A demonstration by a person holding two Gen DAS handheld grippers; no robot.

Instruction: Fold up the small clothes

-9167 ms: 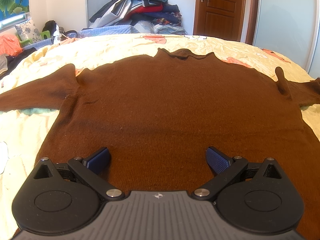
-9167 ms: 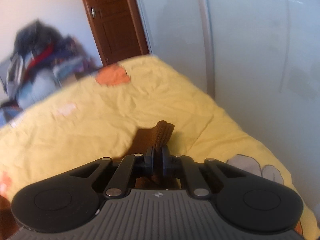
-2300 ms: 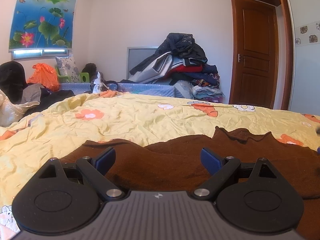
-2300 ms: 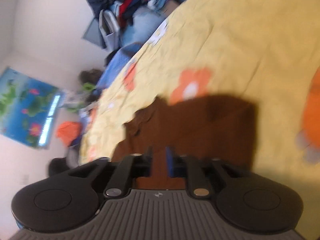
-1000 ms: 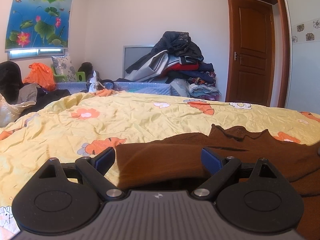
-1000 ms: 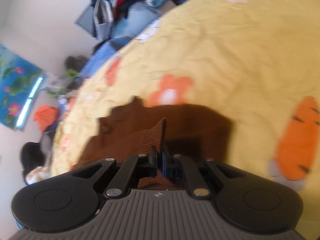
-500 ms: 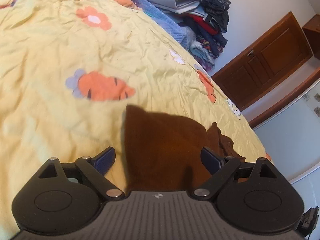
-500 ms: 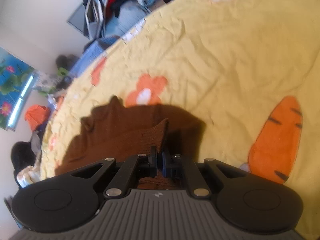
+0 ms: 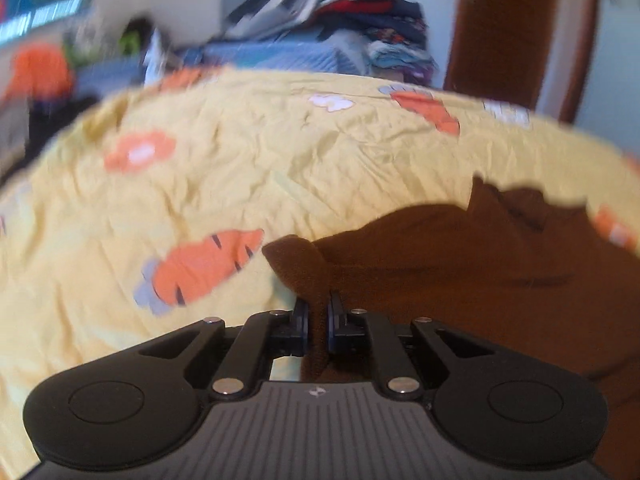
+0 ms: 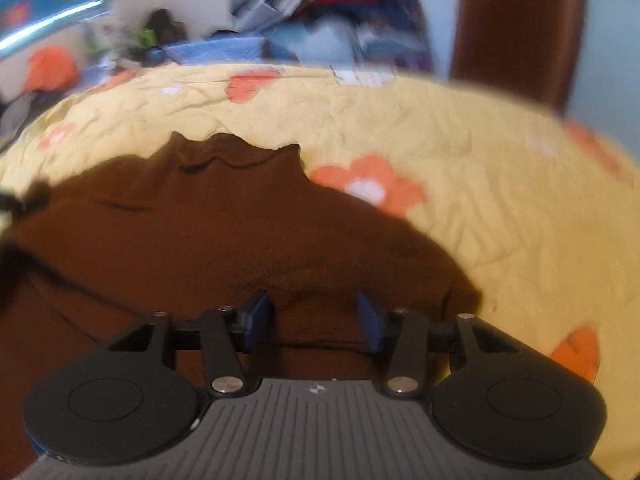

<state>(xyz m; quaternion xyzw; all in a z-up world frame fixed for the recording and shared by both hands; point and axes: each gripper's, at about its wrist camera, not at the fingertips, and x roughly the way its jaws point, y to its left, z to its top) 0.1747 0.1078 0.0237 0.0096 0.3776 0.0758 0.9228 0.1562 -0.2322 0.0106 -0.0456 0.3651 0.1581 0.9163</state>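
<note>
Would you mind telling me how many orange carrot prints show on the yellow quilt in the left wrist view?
2: one carrot print lies just left of the brown sweater, another near the quilt's far edge. Blur or the sweater may hide more.

Home bedroom: quilted bed (image 9: 304, 152), heaped clothes (image 9: 352, 20), wooden door (image 9: 520, 28)

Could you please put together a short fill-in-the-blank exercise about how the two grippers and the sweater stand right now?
1. The left gripper is shut on a fold of the ____ sweater.
2. The right gripper has just been opening; nothing is pinched, so its jaws are ____.
3. The sweater lies on a ____ bedspread printed with orange flowers and carrots.

Missing words: brown; open; yellow
</note>
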